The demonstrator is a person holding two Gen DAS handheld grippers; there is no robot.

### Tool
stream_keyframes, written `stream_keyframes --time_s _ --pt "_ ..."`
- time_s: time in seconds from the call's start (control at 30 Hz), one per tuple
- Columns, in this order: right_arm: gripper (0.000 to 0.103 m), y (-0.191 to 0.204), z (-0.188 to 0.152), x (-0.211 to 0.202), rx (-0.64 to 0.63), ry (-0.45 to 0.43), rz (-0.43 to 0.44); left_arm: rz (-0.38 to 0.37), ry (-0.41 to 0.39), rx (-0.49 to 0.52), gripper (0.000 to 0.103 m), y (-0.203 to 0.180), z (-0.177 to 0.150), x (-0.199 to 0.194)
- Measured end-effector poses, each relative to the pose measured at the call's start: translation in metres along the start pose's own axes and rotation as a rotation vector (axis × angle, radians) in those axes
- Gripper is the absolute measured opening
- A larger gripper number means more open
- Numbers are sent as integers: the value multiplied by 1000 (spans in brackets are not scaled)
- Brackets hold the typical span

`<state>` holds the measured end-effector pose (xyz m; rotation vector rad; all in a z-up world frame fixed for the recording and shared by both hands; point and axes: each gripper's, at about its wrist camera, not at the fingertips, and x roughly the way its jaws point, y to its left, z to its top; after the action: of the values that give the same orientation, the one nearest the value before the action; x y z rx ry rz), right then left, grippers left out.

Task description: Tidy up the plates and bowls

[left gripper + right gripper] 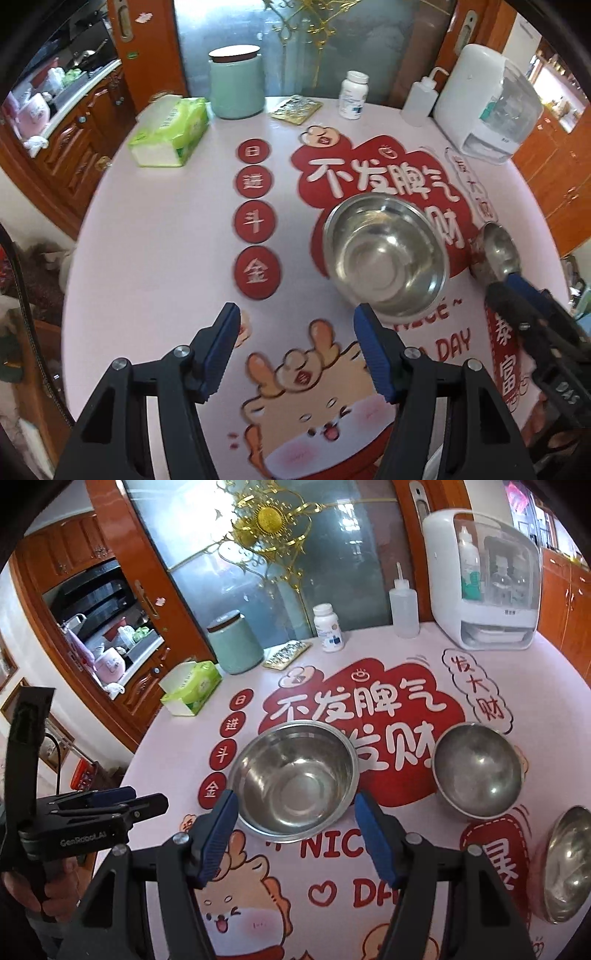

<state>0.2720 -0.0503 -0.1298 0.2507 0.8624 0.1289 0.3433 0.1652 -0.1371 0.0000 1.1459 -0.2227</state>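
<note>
Pink printed table (177, 746). Large steel bowl (295, 779) mid-table, upright, empty; medium bowl (476, 770) near its right. Likely light, rigid, slippery; best pinched at rim. Right gripper (295, 834) spread wide, empty. Left gripper (295, 350) spread wide, empty. Third bowl (565, 864) visible only from right wrist.

Three stainless steel bowls sit upright and empty on the table: the large bowl (295, 779) lies in the middle, the smaller bowl (476, 770) stands apart to its right. The third bowl (565, 864) lies nearer, at the right edge, only partly in view
</note>
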Motion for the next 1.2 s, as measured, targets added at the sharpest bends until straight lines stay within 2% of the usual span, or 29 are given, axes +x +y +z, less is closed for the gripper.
stream_keyframes --time_s 0.17,0.3,0.43,0.67,0.8,1.07,1.2 --pt "66 -9 -6 24 41 31 -13 -71 -18 -2 63 -7 -1 20" --pt "66 -18 -10 42 81 64 -13 -86 -22 -1 61 -13 -1 37" --pt "66 -27 -16 53 123 67 25 -134 -9 -33 57 -14 0 55" --pt "64 -42 -28 68 213 65 73 -166 33 -29 52 -21 -2 85" --pt "53 -45 -30 77 219 77 80 -174 44 -17 50 -25 -3 95" --pt "41 -46 -34 83 220 86 91 -186 43 -14 40 -27 -5 106" --pt "32 -45 -34 85 217 86 96 -185 49 -15 36 -27 -5 110"
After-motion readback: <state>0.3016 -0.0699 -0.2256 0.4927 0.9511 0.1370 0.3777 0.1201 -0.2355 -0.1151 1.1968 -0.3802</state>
